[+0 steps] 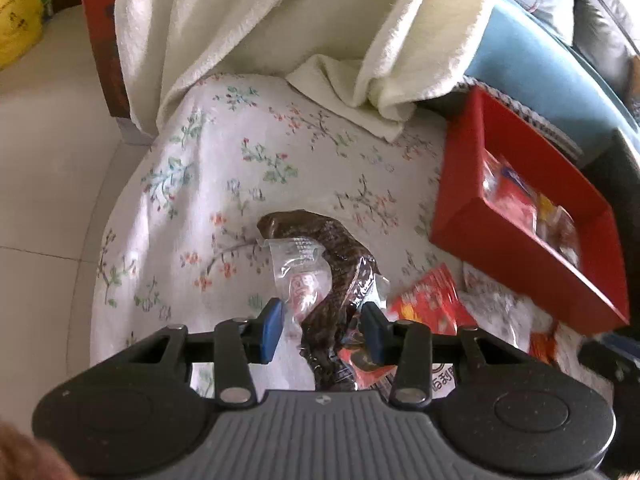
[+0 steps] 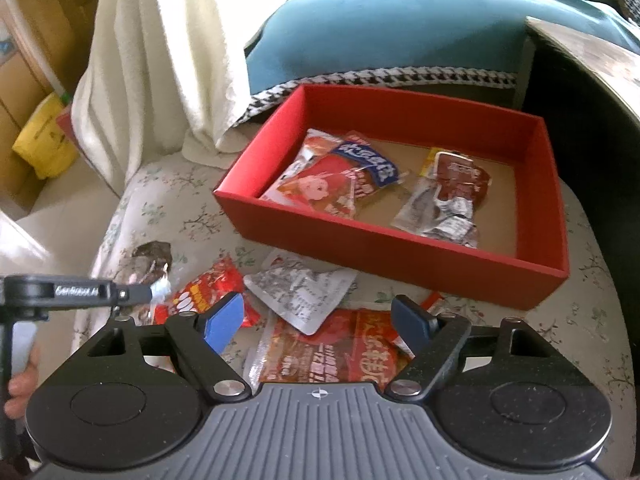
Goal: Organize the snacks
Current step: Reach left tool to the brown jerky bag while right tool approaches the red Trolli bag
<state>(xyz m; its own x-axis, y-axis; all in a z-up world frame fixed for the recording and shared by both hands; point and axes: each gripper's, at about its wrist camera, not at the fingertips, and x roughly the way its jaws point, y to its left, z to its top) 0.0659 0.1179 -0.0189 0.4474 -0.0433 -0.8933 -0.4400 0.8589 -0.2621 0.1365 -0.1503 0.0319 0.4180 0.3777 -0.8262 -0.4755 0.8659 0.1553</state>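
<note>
In the left wrist view the left gripper (image 1: 323, 330) sits low in the frame with its blue pads (image 1: 272, 330) apart, a dark snack (image 1: 340, 268) in clear wrap lying between them on the floral cloth (image 1: 208, 168); whether the pads touch it I cannot tell. A red packet (image 1: 430, 304) lies just right of it, and the red box (image 1: 480, 236) fills the right side. In the right wrist view the right gripper (image 2: 318, 322) hangs spread wide above a large red packet (image 2: 336, 350) at lower centre, holding nothing. A silver packet (image 2: 300, 292) lies just above, overlapping it. The box at upper centre right holds several packets (image 2: 344, 176). A white towel (image 2: 160, 40) hangs at upper left.
</note>
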